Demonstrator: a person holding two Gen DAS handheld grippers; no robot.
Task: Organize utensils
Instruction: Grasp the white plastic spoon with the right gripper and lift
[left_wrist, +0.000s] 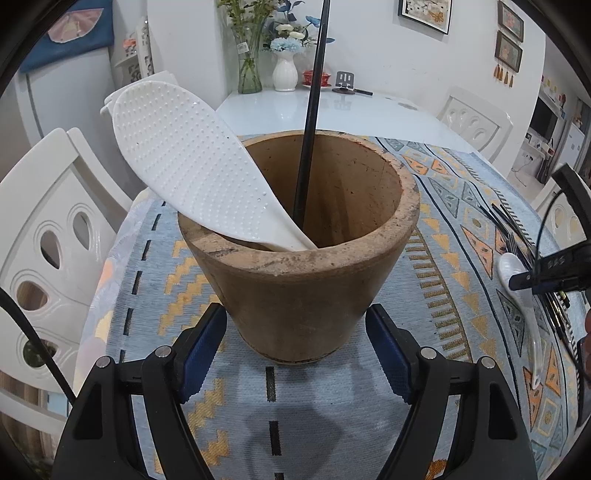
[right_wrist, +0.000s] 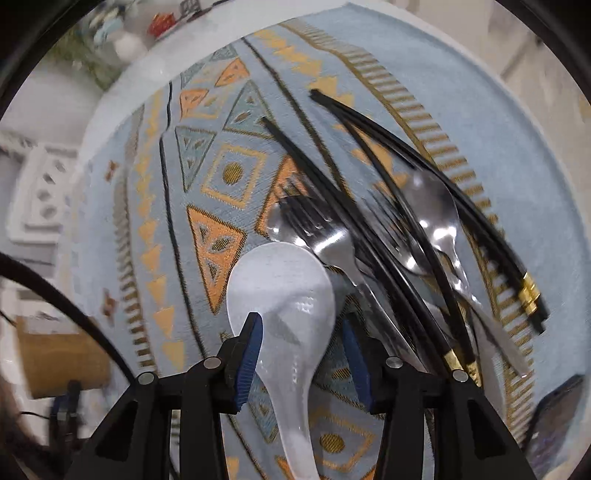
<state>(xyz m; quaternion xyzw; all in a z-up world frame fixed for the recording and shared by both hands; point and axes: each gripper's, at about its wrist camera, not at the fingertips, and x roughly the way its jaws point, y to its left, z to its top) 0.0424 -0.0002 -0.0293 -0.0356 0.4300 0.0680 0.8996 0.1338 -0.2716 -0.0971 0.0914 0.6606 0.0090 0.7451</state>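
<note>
One terracotta pot (left_wrist: 299, 251) stands upright on the patterned blue tablecloth (left_wrist: 147, 280). Contents: one white rice paddle (left_wrist: 184, 162), dimpled blade up and leaning out over the pot's left rim, and one black chopstick (left_wrist: 310, 110) standing nearly vertical inside.

Left gripper (left_wrist: 295, 354): jaws spread wide, one blue-padded finger on either side of the pot's base. The gap is wider than the base at that height; whether either pad touches the wall I cannot tell. Nothing is pinched.

Loose utensils lie together on the cloth to the right, well apart from the pot. Count from the right wrist view: one white ceramic soup spoon (right_wrist: 284, 295); two metal forks, one (right_wrist: 325, 236) with tines beside the soup spoon's bowl, the other (right_wrist: 391, 225) partly under black sticks; one metal spoon (right_wrist: 432, 206). Black chopsticks with gold bands (right_wrist: 424, 177) cross the pile; at least four, exact number uncertain owing to blur and overlap.

Right gripper (right_wrist: 301, 354): jaws apart, straddling the soup spoon where bowl meets handle. The left pad overlaps the spoon's edge; the right pad stands clear of it. Spoon flat on the cloth.
</note>
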